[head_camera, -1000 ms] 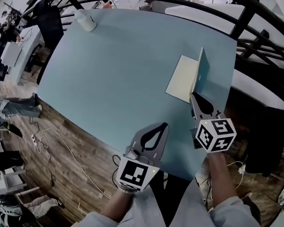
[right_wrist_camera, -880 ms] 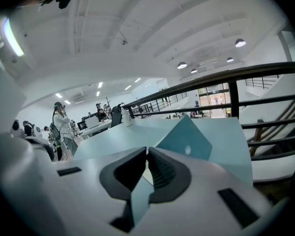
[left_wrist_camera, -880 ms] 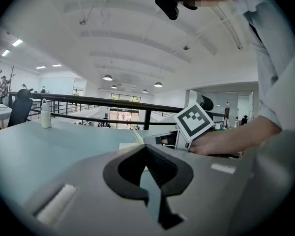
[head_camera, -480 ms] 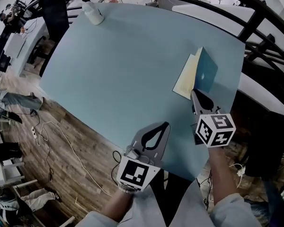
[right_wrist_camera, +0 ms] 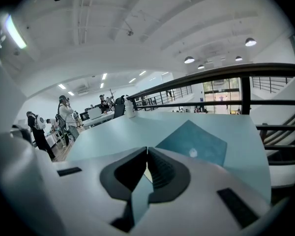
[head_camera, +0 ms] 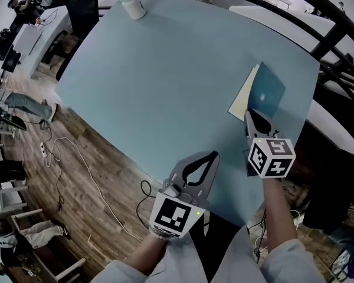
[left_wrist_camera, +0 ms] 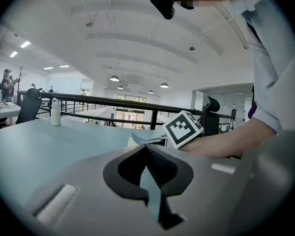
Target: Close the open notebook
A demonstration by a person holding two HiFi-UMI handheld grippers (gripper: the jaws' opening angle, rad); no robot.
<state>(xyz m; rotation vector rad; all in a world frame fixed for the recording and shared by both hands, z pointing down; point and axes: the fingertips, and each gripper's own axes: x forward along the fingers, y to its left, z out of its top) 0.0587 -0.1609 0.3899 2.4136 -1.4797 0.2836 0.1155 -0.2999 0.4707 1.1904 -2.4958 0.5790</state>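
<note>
Both the left gripper (head_camera: 214, 154) and right gripper (head_camera: 248, 113) have jaws pressed together on nothing, while the notebook (head_camera: 266, 95), its cover upright a second ago, now lies nearly shut just ahead of the right jaws, so closing looks almost done.

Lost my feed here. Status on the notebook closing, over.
Left hand-held gripper shut, empty. Right hand-held gripper shut, tips by the notebook, near edge. Cover almost down, cream page edge showing. Nothing in the way.

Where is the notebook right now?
In the head view the notebook lies near the right edge of the table, just ahead of the right gripper; the white bottle stands far off at the far left corner.
</note>
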